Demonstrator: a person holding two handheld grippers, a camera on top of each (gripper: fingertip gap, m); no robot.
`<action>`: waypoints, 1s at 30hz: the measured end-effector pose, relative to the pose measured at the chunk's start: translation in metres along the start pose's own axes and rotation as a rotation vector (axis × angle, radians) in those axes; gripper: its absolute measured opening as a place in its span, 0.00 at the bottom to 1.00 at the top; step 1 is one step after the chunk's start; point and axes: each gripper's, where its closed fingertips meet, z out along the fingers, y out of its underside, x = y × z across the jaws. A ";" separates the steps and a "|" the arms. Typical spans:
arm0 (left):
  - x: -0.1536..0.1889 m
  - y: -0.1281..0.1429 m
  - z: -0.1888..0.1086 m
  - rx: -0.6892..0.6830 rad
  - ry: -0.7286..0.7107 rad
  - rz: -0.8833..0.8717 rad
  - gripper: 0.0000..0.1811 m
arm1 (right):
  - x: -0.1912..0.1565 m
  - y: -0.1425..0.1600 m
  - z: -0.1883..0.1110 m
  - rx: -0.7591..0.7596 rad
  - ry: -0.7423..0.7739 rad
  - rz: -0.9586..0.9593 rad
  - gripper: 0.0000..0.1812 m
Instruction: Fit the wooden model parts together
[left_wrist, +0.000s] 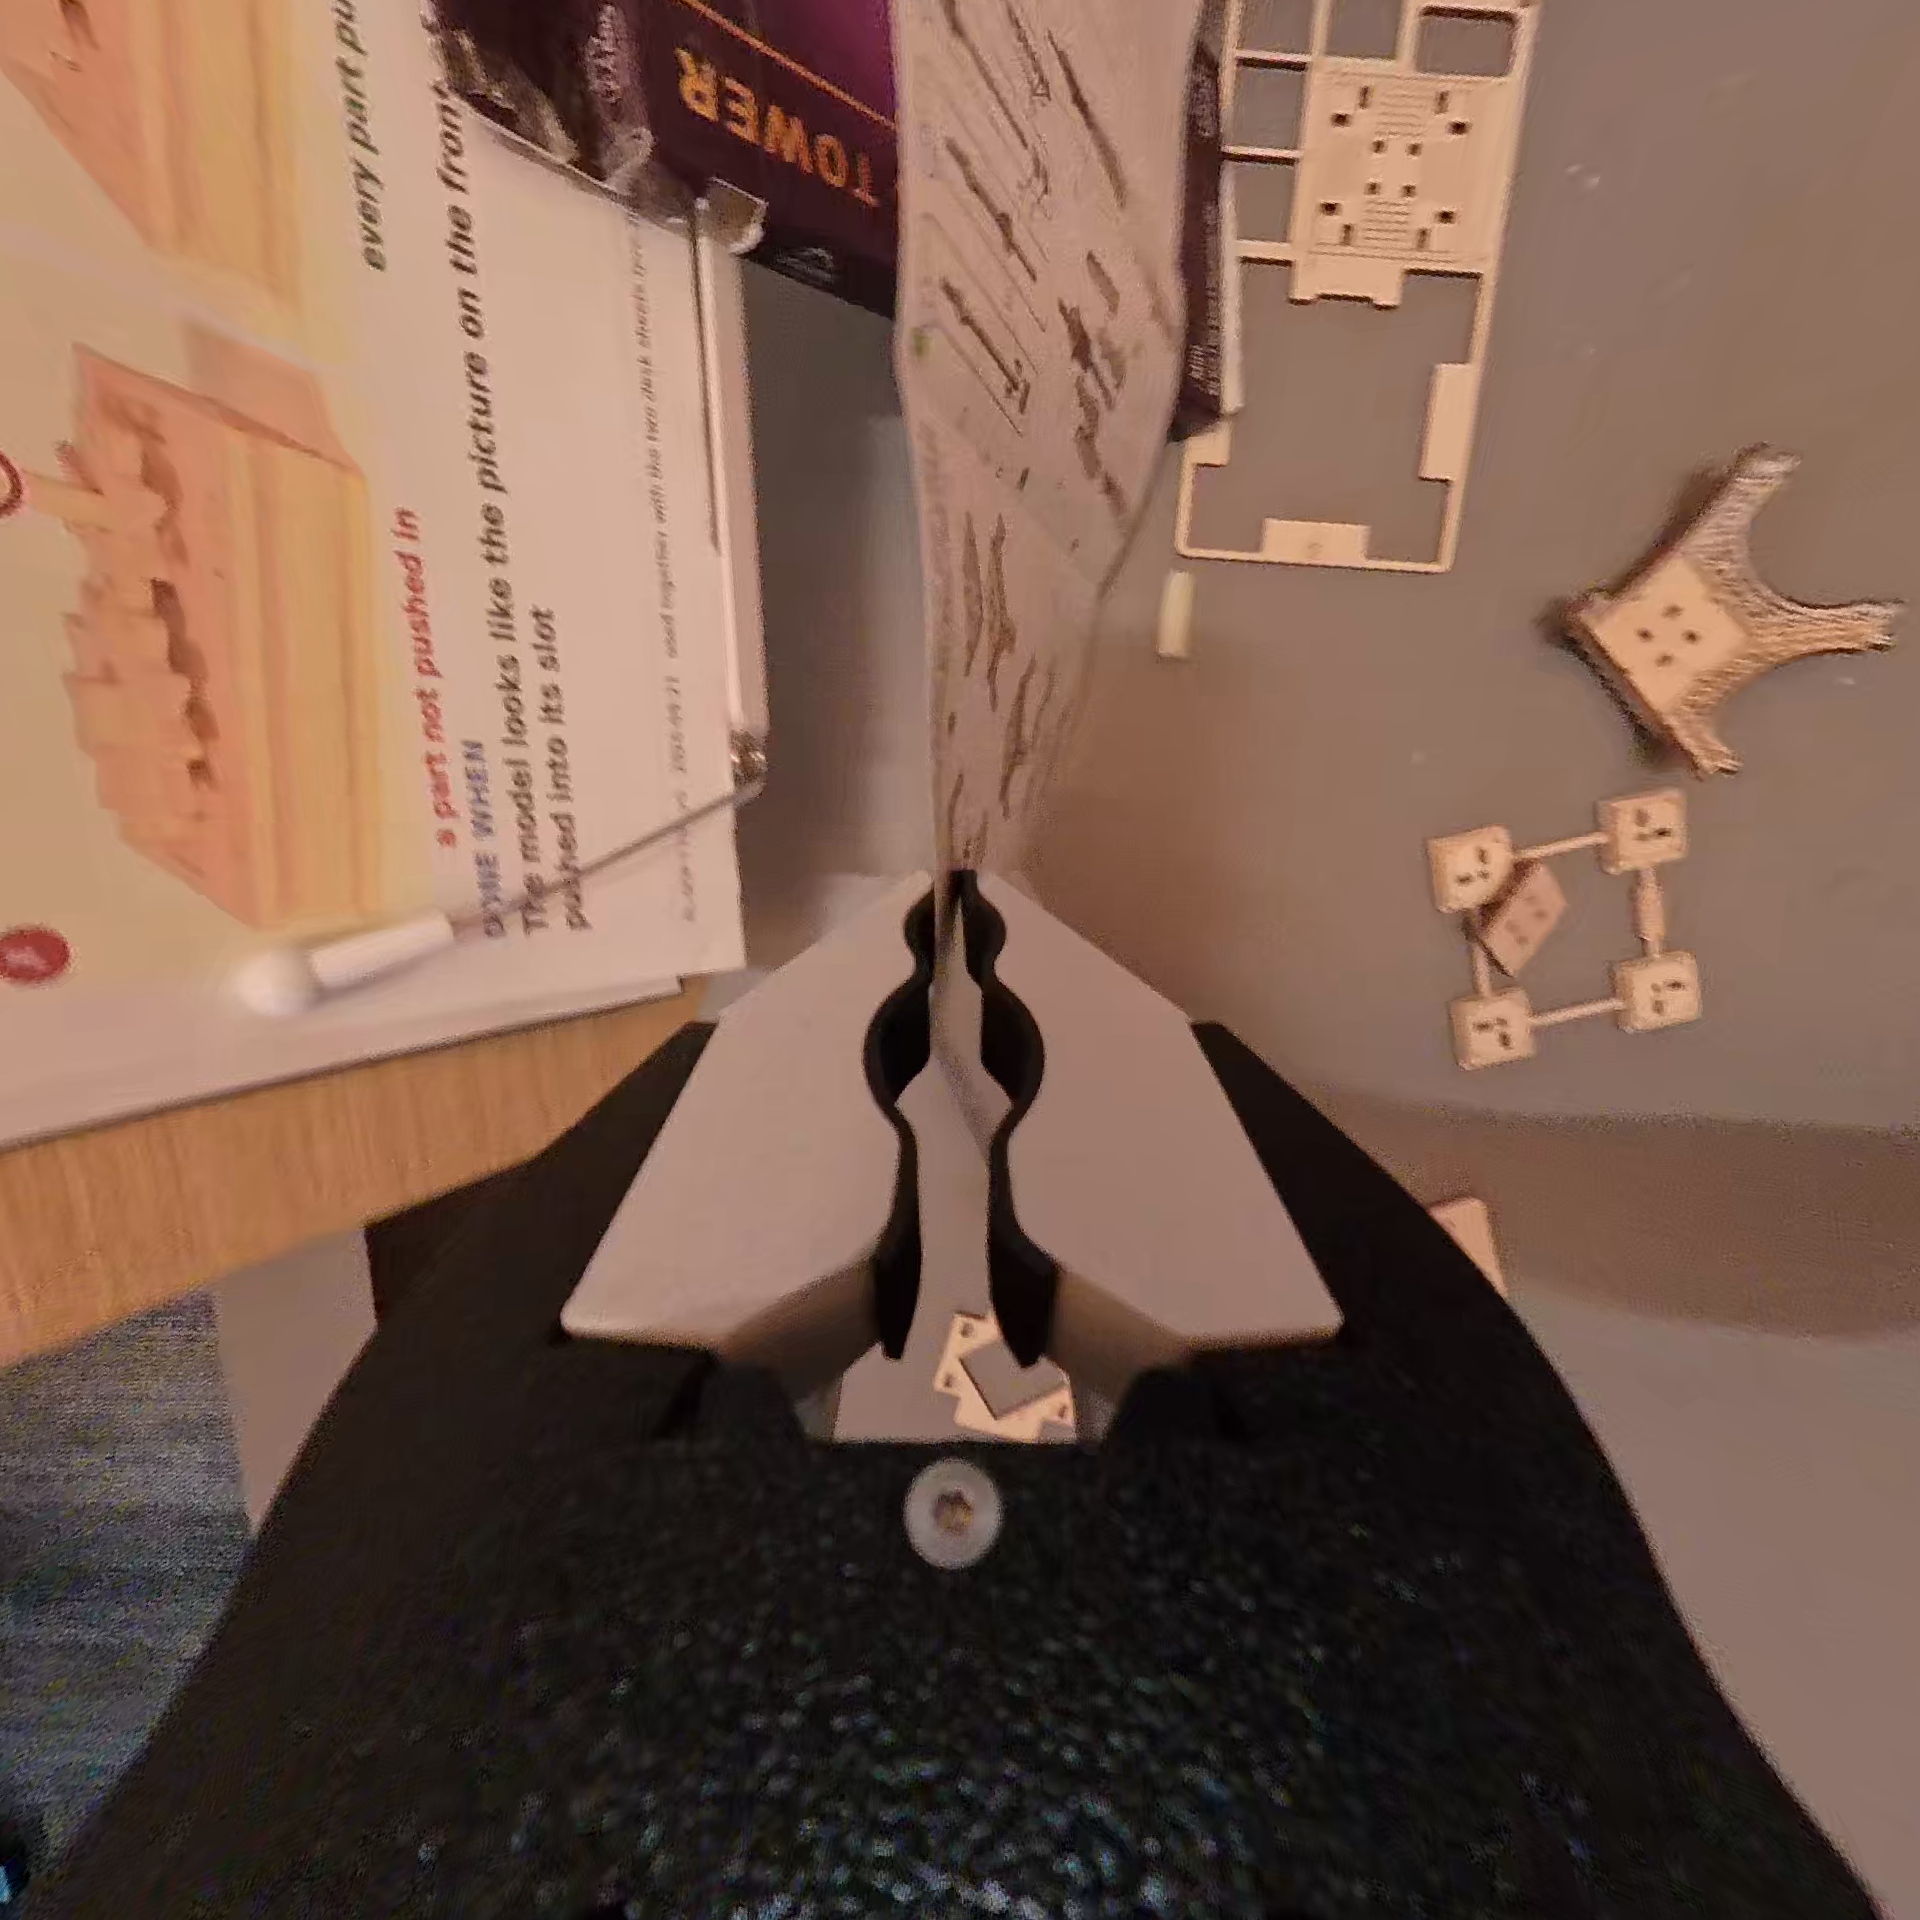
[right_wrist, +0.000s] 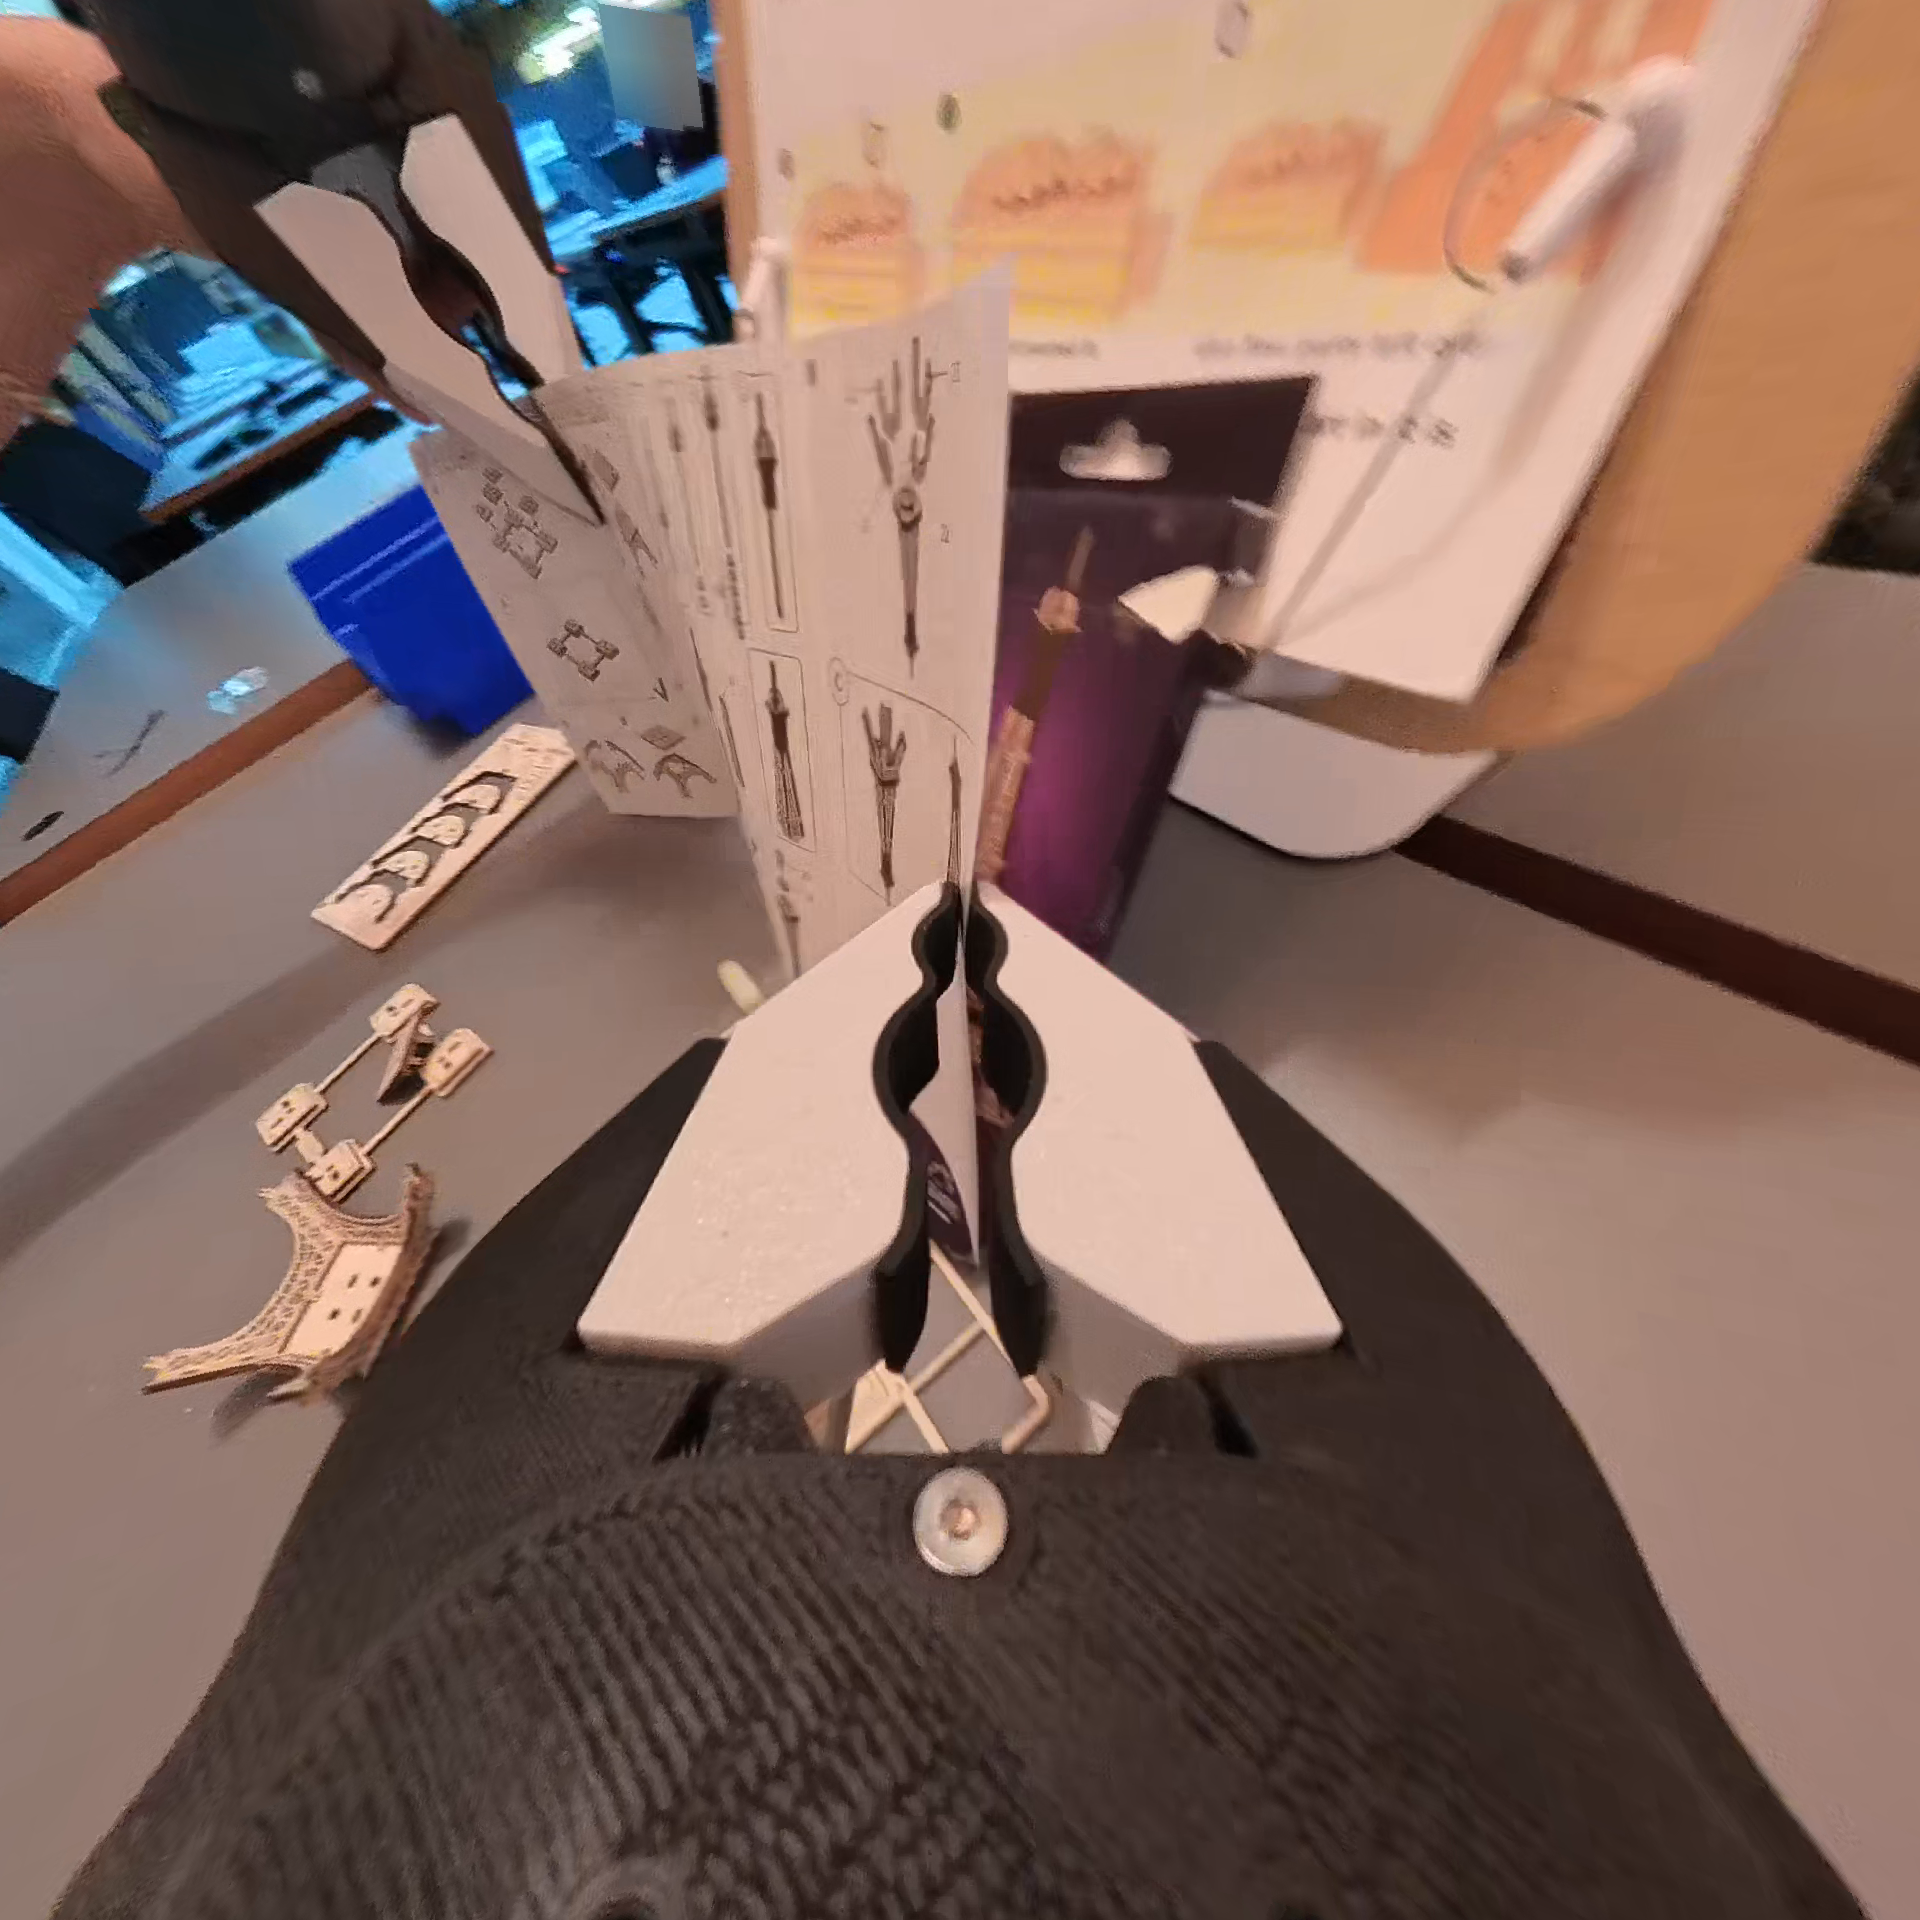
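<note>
Both grippers are shut on a folded paper instruction sheet (right_wrist: 831, 582) and hold it upright above the grey table. My left gripper (left_wrist: 954, 883) pinches one edge of the sheet (left_wrist: 1039, 416); it also shows in the right wrist view (right_wrist: 566, 473) at the top left. My right gripper (right_wrist: 961, 899) pinches the opposite edge. On the table lie a wooden tower base (left_wrist: 1704, 634) (right_wrist: 312, 1320) and a square frame with corner blocks (left_wrist: 1569, 925) (right_wrist: 374, 1081), both apart from the grippers.
A punched-out wooden part sheet (left_wrist: 1351, 270) and a purple package (left_wrist: 790, 135) (right_wrist: 1122, 665) lie behind the paper. Another part sheet (right_wrist: 447, 842) lies at the left. A tall instruction board (left_wrist: 312, 520) (right_wrist: 1247, 260) stands close by. A blue box (right_wrist: 416, 613) stands farther back. Spacing between my two grippers at the tips: around 20 cm.
</note>
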 end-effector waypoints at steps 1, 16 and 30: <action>-0.006 -0.002 0.007 0.005 -0.014 0.005 0.01 | 0.007 0.005 -0.003 -0.004 0.025 0.015 0.00; -0.015 0.007 -0.063 0.578 -0.816 -0.191 0.28 | 0.037 0.042 -0.019 -0.084 0.121 0.032 0.21; 0.111 0.104 -0.044 0.597 -1.496 -0.272 0.31 | -0.045 0.055 -0.055 0.049 0.414 -0.602 0.48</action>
